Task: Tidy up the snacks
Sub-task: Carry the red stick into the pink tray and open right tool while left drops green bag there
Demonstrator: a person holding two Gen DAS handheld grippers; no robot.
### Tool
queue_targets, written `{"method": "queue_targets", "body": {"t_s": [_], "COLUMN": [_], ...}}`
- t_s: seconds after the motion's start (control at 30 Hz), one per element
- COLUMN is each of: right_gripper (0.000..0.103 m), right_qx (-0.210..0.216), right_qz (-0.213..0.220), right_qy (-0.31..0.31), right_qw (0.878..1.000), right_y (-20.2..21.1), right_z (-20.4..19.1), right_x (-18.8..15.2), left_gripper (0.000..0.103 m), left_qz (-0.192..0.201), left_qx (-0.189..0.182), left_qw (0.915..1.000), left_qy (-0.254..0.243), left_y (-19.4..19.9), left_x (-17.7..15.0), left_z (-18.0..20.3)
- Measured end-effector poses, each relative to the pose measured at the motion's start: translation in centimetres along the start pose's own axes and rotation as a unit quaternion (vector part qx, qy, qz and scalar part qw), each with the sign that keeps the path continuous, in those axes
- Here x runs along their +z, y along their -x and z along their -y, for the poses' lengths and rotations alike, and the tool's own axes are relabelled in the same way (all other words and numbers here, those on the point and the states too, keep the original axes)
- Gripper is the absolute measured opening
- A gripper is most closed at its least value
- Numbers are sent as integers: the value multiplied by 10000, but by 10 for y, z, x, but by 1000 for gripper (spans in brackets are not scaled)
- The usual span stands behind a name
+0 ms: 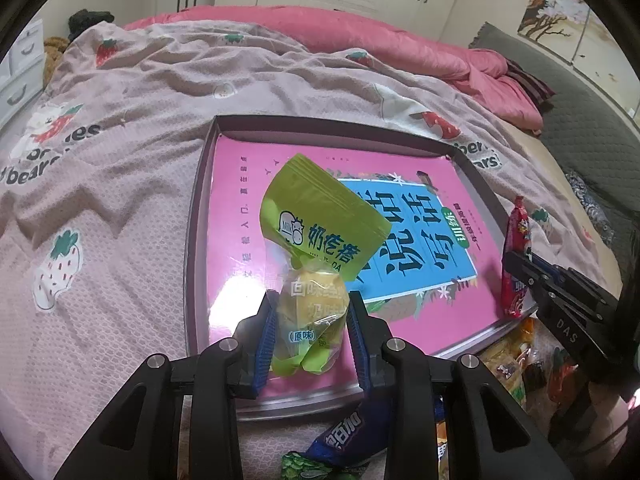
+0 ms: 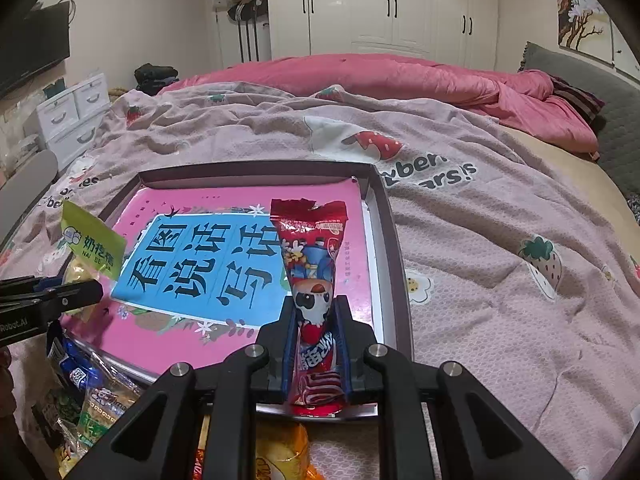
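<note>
While both packets hang over the shallow box (image 2: pixel 394 240), left gripper (image 1: pixel 310 320) pinches the green milk-snack packet (image 1: pixel 316 248) low, right gripper (image 2: pixel 316 332) is clamped on the red snack packet (image 2: pixel 310 264). Risk: the top-heavy green packet may flop, or either could slide off the glossy pink book (image 2: pixel 168 204) on release.

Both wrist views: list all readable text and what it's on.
"奶疙瘩", "Milk", "(原味)": green snack pack in left gripper
"看图说话写话": blue panel of the pink book in the tray
"DAS": right gripper's arm
"Robot.AI": left gripper's arm
"bears!": blanket
Red snack pack in right gripper: print unreadable.
</note>
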State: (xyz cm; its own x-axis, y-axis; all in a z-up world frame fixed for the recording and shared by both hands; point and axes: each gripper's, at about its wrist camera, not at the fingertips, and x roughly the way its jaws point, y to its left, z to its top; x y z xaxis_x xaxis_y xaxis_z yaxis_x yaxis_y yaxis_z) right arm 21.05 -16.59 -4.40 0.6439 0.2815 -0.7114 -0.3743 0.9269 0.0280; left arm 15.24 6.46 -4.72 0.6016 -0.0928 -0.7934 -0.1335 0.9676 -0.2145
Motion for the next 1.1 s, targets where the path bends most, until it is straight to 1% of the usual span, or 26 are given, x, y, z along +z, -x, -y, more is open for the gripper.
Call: {"method": "queue_targets", "body": {"t_s": [0.23, 0.43, 0.47, 0.5, 0.57, 0.7, 0.87, 0.93, 1.03, 1.1], "right_gripper": [18, 20, 23, 29, 33, 34, 34, 35, 38, 38], "right_qx": [-33, -2, -6, -9, 34, 41, 81, 102, 144, 148], "right_qz": [5, -7, 4, 10, 39, 82, 159, 198, 254, 294], "right_qy": [-50, -101, -127, -146, -196, -222, -234, -233, -251, -253], "right_qw": [10000, 9999, 9999, 9999, 9998, 9997, 9996, 9995, 9993, 9991], "right_y": [1, 1, 2, 2, 3, 6, 15, 19, 26, 30], "right_z": [2, 4, 4, 6, 7, 8, 9, 9, 9, 9], "right_x": [0, 0, 0, 0, 1, 1, 2, 3, 3, 4], "left_gripper": [35, 38, 40, 41, 41, 42, 50, 52, 58, 59], "left_qz": [7, -11, -10, -4, 27, 72, 125, 170, 246, 300], "left_qx": [-4, -31, -46, -44, -57, -72, -78, -83, -66, -62], "left_qw": [10000, 10000, 10000, 10000, 10000, 9999, 9999, 9998, 9997, 9995], "left_qy": [-3, 5, -1, -5, -27, -44, -8, 12, 14, 12], "left_y": [1, 1, 1, 1, 3, 7, 11, 15, 21, 25], "left_x": [0, 1, 1, 1, 1, 2, 3, 4, 6, 7], "left_z": [0, 0, 0, 0, 1, 2, 0, -1, -2, -3]}}
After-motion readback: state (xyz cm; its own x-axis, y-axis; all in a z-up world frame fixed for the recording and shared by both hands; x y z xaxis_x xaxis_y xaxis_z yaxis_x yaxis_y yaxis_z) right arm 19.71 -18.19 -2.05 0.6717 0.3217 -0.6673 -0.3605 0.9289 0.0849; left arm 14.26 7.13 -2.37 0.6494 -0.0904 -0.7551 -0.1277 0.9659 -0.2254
